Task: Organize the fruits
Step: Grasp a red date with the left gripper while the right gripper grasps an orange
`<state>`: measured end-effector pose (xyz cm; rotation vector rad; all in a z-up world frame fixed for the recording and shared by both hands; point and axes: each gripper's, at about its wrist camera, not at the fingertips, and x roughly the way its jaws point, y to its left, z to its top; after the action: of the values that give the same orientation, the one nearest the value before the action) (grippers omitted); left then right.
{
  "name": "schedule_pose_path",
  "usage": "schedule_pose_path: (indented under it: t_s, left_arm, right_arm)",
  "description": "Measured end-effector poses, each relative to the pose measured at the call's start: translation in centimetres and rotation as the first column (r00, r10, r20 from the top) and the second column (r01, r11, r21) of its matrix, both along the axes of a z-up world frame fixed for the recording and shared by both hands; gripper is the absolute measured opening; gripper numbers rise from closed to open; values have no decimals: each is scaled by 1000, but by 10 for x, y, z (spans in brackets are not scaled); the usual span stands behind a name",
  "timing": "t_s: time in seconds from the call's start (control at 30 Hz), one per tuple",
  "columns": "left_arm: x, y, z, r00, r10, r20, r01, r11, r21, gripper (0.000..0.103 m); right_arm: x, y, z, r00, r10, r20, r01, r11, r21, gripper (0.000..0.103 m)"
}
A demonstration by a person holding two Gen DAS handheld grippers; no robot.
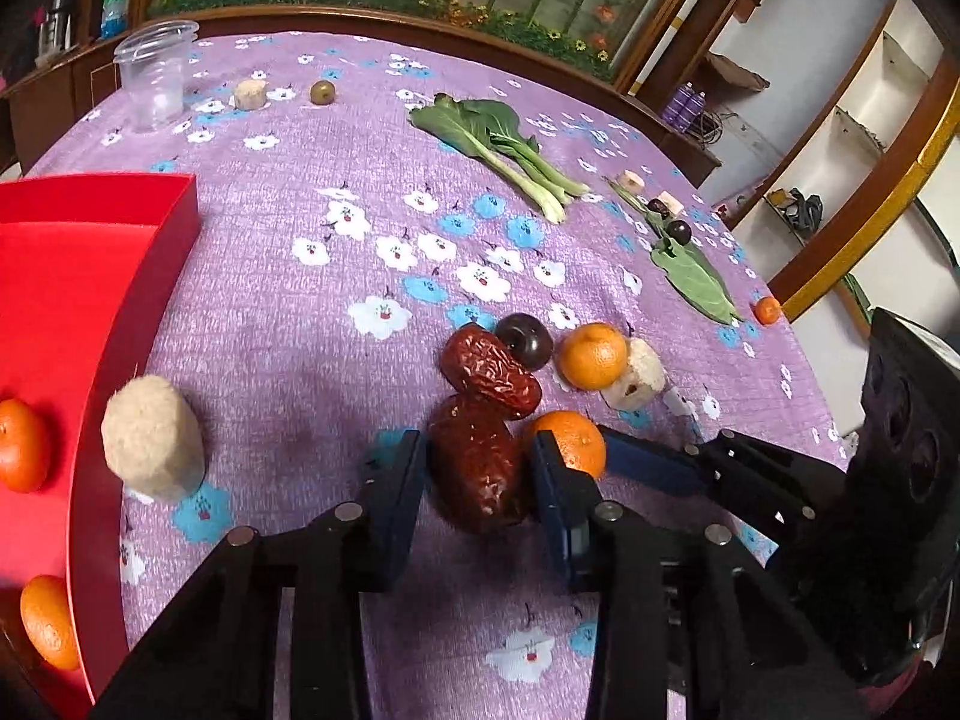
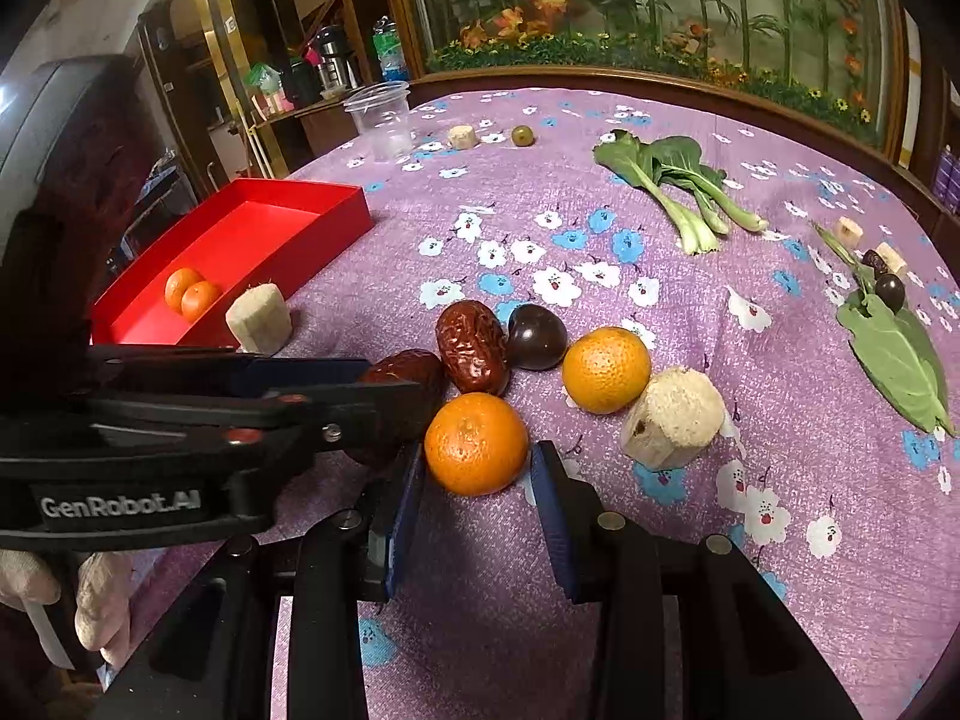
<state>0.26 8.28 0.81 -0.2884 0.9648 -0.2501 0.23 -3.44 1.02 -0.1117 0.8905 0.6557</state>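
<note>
Table: we see a round table under a purple floral cloth [image 1: 288, 312], with a planted glass tank behind its far edge.
Red tray: we find the red tray [image 2: 240, 240] at the left edge of the cloth; two mandarins [image 2: 192, 297] lie in its near end.
Greens: a bok choy stalk [image 1: 498, 144] lies far right of centre, and a single green leaf [image 2: 894, 354] lies at the right edge with a small dark fruit at its far tip.
Cup: a clear plastic cup [image 1: 153, 81] stands upright at the far left.
Left gripper: our left gripper [image 1: 477, 468] straddles the near red date [image 1: 474, 468]; its pads sit against the date's two sides, gripping it on the cloth.
Right gripper: our right gripper [image 2: 477, 468] has its blue pads on either side of the near mandarin [image 2: 476, 443], at or just beside the peel; we cannot tell if they press it.
Fruit cluster: a second red date [image 2: 471, 345], a dark plum [image 2: 536, 336] and a far mandarin [image 2: 606, 369] lie just beyond, touching one another.
Pale chunks: one pale fibrous cylinder [image 2: 672, 417] leans beside the far mandarin; another [image 2: 259, 318] stands just beside the tray's wall.
Small pieces: a small green fruit [image 1: 323, 91] and a pale stub [image 1: 250, 95] lie near the cup.
</note>
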Motion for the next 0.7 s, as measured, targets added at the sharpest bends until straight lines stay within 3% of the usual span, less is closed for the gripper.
schedule_pose_path:
  t_s: [0.43, 0.7]
  left_arm:
    - [-3, 0, 1, 999, 32, 28, -32, 999, -10, 33]
    - [-43, 30, 33, 986, 123, 110, -115, 991, -74, 32]
  right_arm:
    - [0, 1, 0, 999, -37, -4, 37, 999, 6, 35]
    - [-17, -3, 18, 998, -55, 25, 55, 998, 22, 35]
